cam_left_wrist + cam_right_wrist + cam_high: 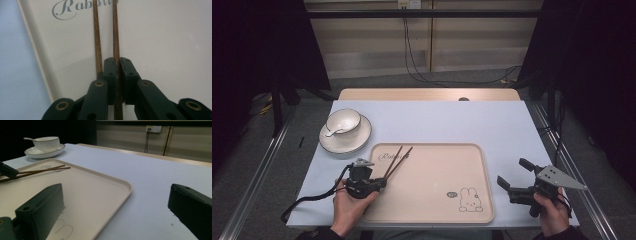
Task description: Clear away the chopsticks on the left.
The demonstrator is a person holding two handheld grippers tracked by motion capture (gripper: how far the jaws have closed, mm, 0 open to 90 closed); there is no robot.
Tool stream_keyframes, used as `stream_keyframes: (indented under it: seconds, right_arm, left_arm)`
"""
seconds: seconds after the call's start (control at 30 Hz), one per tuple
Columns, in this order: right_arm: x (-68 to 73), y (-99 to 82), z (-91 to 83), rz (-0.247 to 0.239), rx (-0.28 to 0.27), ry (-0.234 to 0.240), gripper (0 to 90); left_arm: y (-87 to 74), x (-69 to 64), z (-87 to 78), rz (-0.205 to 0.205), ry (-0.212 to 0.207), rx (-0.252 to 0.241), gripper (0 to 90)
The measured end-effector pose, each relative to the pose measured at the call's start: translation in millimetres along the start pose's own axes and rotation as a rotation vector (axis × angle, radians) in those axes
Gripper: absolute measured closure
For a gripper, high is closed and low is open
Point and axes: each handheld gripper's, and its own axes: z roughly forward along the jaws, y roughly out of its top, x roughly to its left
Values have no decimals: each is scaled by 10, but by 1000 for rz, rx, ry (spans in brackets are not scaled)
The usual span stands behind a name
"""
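Two dark wooden chopsticks lay on the beige tray, which sat on the pale desk nearest the person, their tips pointing toward the "Rabbit" lettering at its far left corner. Beyond that corner stood a white plate carrying a bowl with a spoon in it. Over the tray's left edge, the left gripper had its fingers pressed together, pinching one chopstick while the other lay just beside them. Off to the tray's right, the right gripper hung with its fingers spread wide.
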Motion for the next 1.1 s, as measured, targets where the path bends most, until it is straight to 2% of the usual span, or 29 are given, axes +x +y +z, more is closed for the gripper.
stream_keyframes:
  seconds: [0.17,0.2,0.23,0.63,0.73,0.8,0.9,0.93,1.0,1.03,1.1]
  right_arm:
    - [-3,-1,2,-4,0,-4,3]
    - [-2,-2,3,-2,0,-1,3]
    - [-3,-2,4,-4,-1,-7,3]
    - [7,1,-8,-2,0,-2,3]
    - [6,1,-9,-5,-1,-3,3]
    - [11,3,-9,-9,-4,-5,3]
    - [9,4,-12,-8,-3,-3,4]
    - [7,4,-11,-5,-5,-3,5]
    - [3,4,-14,-3,-2,5,5]
    - [4,4,-12,-4,-4,1,5]
    - [6,5,-12,-5,-7,-1,5]
  left_arm:
    - [-3,-11,46,-23,-10,34,842]
    - [-2,-5,52,-19,0,39,842]
    - [-1,-9,61,-34,3,33,842]
    - [5,-13,69,-18,1,30,809]
    - [-3,-21,66,-15,-9,13,777]
    - [-3,-11,46,3,-4,7,770]
    - [19,-6,2,34,-33,-45,699]
    - [25,-14,-14,32,-43,-70,673]
    - [46,4,-52,65,-66,-98,611]
    - [58,20,-68,78,-86,-103,552]
    - [71,24,-103,129,-71,-121,492]
